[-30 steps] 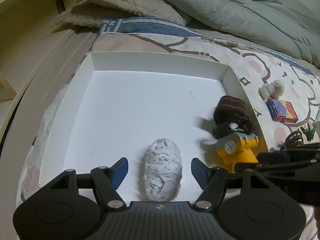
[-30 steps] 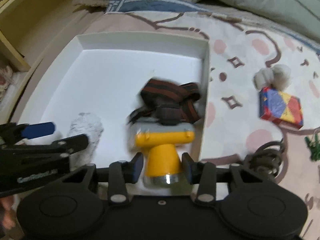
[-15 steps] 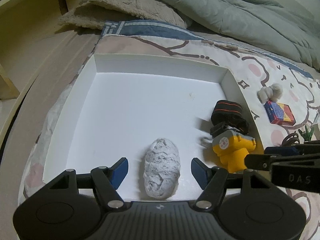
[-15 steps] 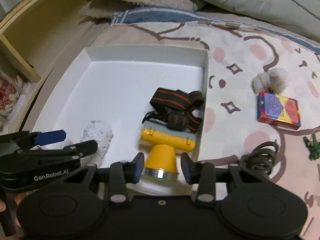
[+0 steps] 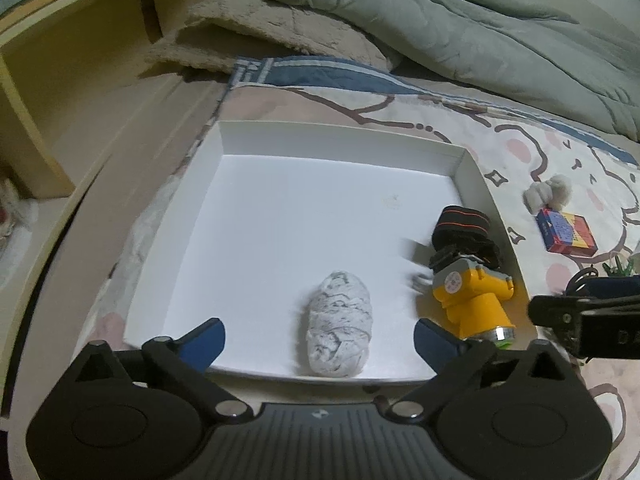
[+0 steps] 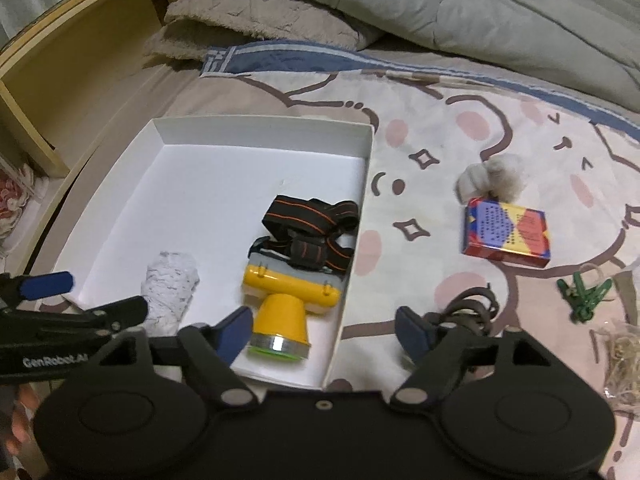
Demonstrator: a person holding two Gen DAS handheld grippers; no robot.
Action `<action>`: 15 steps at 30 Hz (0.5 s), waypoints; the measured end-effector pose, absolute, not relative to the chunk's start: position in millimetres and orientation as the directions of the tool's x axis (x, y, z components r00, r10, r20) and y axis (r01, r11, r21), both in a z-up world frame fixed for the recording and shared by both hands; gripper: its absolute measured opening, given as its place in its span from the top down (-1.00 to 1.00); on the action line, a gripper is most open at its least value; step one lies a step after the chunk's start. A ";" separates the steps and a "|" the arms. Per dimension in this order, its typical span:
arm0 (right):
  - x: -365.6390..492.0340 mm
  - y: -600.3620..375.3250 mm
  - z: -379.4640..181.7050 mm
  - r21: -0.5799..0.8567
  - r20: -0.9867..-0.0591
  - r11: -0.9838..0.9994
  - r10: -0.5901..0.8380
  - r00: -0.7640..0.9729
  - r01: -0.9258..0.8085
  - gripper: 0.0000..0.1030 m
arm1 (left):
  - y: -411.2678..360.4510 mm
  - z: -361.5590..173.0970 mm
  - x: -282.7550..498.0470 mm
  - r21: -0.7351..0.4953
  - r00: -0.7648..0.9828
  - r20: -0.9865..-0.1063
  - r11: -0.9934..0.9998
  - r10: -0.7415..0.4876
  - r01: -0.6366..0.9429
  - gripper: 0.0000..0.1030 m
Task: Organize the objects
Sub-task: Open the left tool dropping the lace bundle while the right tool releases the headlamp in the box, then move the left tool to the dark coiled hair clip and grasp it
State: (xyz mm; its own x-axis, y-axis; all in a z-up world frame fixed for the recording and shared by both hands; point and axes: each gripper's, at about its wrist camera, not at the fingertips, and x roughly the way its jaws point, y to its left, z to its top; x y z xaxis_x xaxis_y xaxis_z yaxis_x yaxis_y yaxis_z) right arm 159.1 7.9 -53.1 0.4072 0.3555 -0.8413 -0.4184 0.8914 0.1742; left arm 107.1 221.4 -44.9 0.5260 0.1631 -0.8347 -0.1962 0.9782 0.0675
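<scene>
Left hand-held gripper (image 5: pixel 316 334) jaws opening wide, clear of white rolled cloth (image 5: pixel 339 323); right hand-held gripper (image 6: pixel 323 330) opening, off yellow headlamp (image 6: pixel 294 280). Both now released, lying in white box (image 5: pixel 340 140). Card pack (image 6: pixel 507 233), green clip (image 6: pixel 584 295) remain on bed.

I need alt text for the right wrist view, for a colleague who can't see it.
A yellow headlamp with a black strap and a rolled white cloth lie in a white tray on a patterned bedspread; the right gripper is opening above it, nothing between its fingers. A colourful box, grey fluff, dark cord and green clip lie outside.
</scene>
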 end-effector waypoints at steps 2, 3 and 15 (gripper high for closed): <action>157.0 4.6 -52.0 0.163 -0.839 0.892 0.351 0.416 -0.422 -0.66 | 222.3 -42.5 104.3 0.068 0.526 -0.834 0.977 0.168 -0.204 -0.99; 156.1 3.5 -51.3 0.157 -0.838 0.893 0.346 0.422 -0.421 -0.70 | 222.8 -40.9 102.6 0.067 0.526 -0.833 0.976 0.169 -0.209 -1.00; 144.4 -12.0 -41.1 0.128 -0.823 0.890 0.341 0.454 -0.437 -0.93 | 212.4 -24.0 87.4 0.068 0.543 -0.820 0.973 0.182 -0.222 -1.00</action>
State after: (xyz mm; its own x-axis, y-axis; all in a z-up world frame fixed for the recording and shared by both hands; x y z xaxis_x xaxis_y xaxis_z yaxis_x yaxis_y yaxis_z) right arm 144.4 -12.0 -41.1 0.4544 0.3411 -0.8229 -0.4368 0.8904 0.1279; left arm 87.4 212.4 -24.0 0.5429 0.1816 -0.8199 -0.2223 0.9726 0.0682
